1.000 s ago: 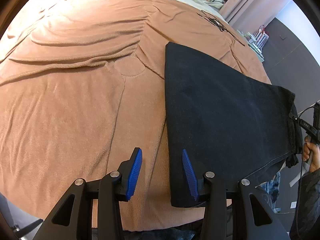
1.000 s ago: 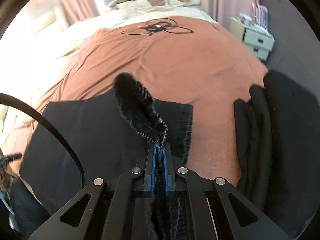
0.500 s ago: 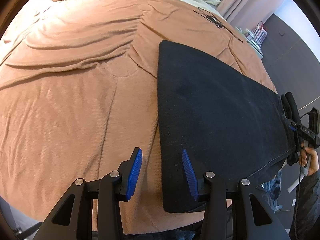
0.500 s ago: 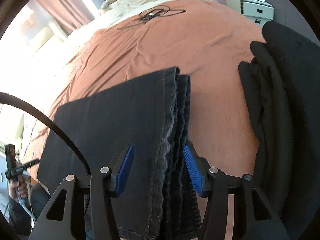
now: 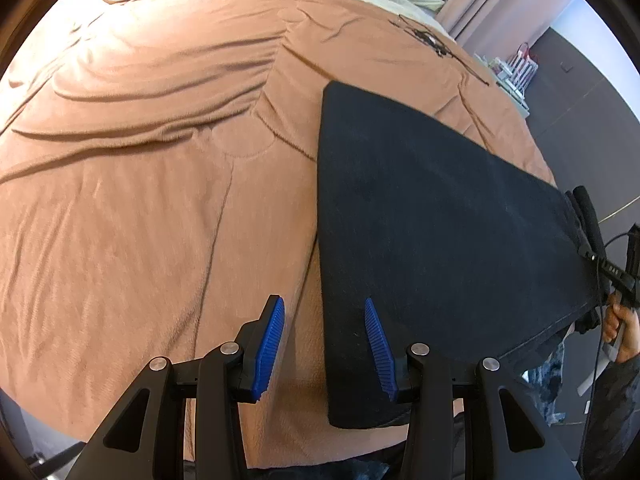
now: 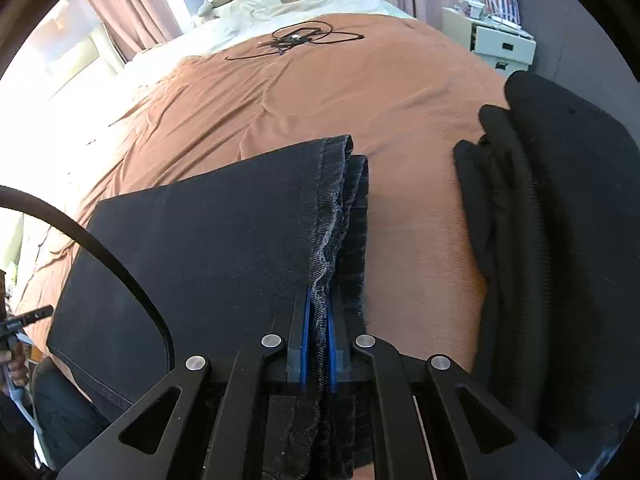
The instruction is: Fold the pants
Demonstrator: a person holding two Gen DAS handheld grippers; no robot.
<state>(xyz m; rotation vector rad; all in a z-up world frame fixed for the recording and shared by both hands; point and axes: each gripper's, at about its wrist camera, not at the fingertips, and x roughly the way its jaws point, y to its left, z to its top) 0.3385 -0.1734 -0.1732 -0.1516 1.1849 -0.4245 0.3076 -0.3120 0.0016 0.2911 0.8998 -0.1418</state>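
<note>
Now the right gripper (image 6: 317, 334) has just snapped shut on the pants (image 6: 208, 252) hem layers; a thin bite could shed one. Left gripper (image 5: 324, 344) gapes empty over their far edge, unpinned, so pulling drags them across the blanket (image 5: 140, 200).

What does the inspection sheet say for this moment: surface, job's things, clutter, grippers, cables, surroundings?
Surface: bed with rumpled brown blanket.
Job's things: dark pants folded flat near the bed's edge.
Clutter: pile of black clothes beside them.
Grippers: left gripper open over the pants' fold edge, gripping nothing; right gripper just closed on the pants' hem edge.
Cables: black cable tangle far up the bed.
Surroundings: curtains, pillows, white drawer unit.
</note>
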